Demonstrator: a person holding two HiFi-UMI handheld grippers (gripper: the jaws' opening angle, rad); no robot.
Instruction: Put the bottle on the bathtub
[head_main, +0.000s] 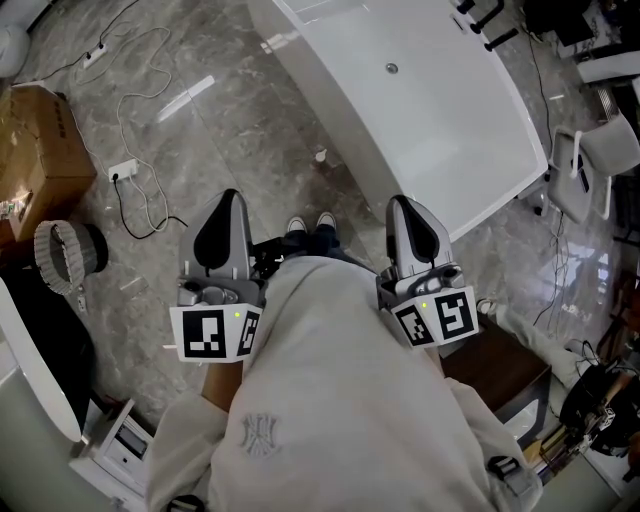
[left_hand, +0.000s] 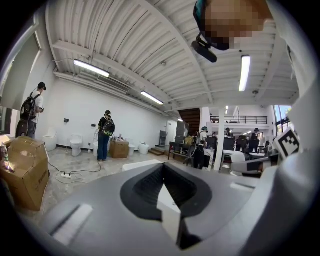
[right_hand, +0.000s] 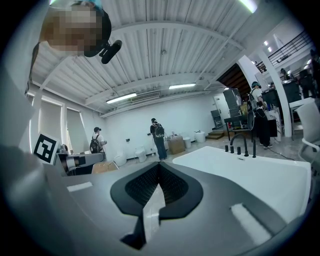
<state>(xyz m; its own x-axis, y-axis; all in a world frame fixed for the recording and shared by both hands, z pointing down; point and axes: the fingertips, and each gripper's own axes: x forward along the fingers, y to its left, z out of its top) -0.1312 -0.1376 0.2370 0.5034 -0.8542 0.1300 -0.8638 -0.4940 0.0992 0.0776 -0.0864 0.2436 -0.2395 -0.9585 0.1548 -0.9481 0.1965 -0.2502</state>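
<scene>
Head view shows a small pale object (head_main: 320, 156) standing on the grey marble floor (head_main: 230, 110), just beside the near wall of the white bathtub (head_main: 420, 110). It is too small to tell whether it is the bottle, and no other bottle shows in any view. Neither tool holds anything, and the bathtub's rim and basin carry only a drain (head_main: 391, 68) and dark taps (head_main: 488, 22) at the far end. The left tool (head_main: 229, 198) and the right tool (head_main: 404, 204) are held side by side close to the person's body, pointing roughly level toward the bathtub, with the person's shoes (head_main: 311, 224) on the floor between them. In the left gripper view the left tool (left_hand: 162, 167) has its jaws pressed together with nothing between them. The right gripper view shows the right tool (right_hand: 159, 166) closed the same way and empty, with the bathtub (right_hand: 250, 175) and its taps (right_hand: 241, 146) ahead to the right. Farther out on the floor, left of the person, lie a white power strip (head_main: 123, 170) with a trailing cable and a cardboard box (head_main: 35, 145). Both gripper views look across an open hall, where a person with a backpack (left_hand: 105, 135) stands by the far white wall.
</scene>
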